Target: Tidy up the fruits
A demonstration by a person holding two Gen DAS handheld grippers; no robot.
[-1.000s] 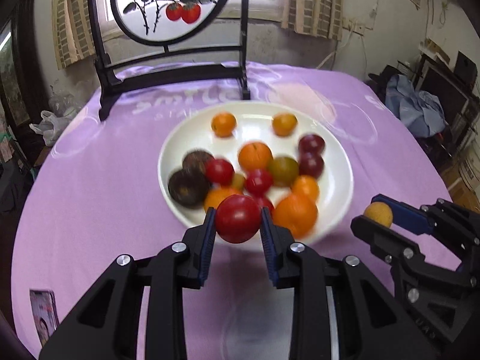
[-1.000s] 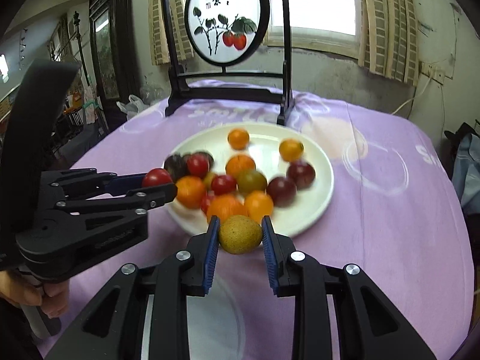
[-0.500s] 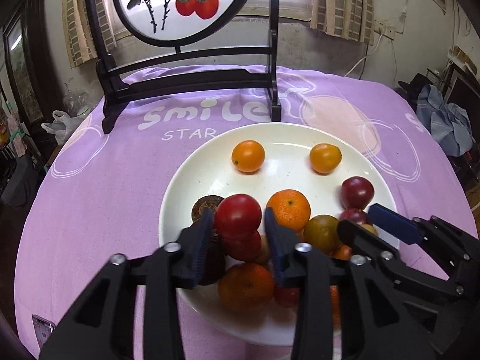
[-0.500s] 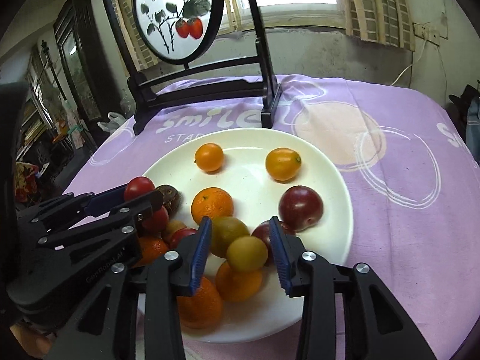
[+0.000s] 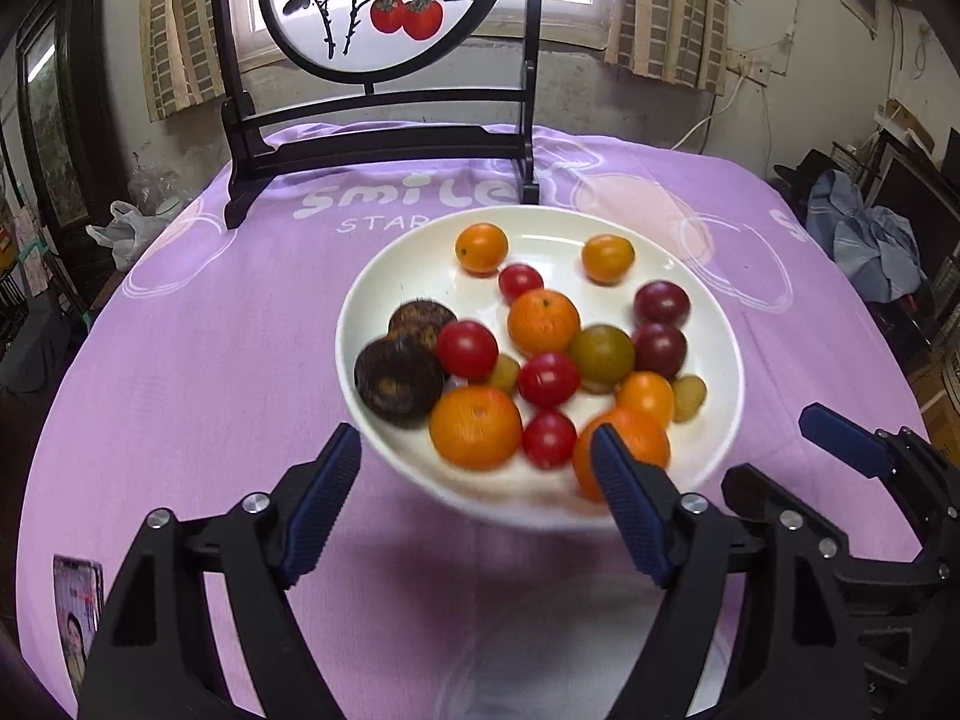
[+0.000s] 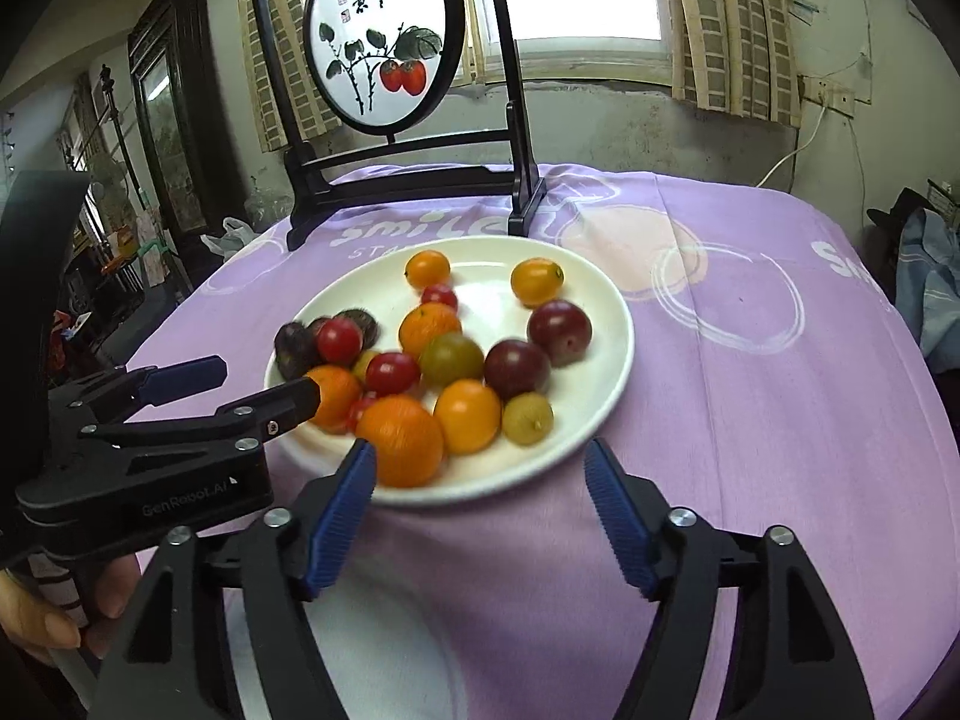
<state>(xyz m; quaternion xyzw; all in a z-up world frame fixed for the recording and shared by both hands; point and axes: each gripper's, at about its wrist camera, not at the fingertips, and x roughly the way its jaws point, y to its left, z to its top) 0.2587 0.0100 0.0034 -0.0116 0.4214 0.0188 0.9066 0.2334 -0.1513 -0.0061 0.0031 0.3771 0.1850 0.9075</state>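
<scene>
The left gripper [image 5: 477,501] gapes wide and empty at the near rim of the plate [image 5: 384,300], fruit [image 5: 543,321] heaped just ahead. Beside it, the right gripper [image 6: 480,507] is equally wide and empty, plate just ahead.

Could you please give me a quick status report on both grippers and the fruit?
Left gripper open, empty. Right gripper open, empty. All fruit on the white plate; yellow-green fruit near its front edge. Nothing in the way.
</scene>
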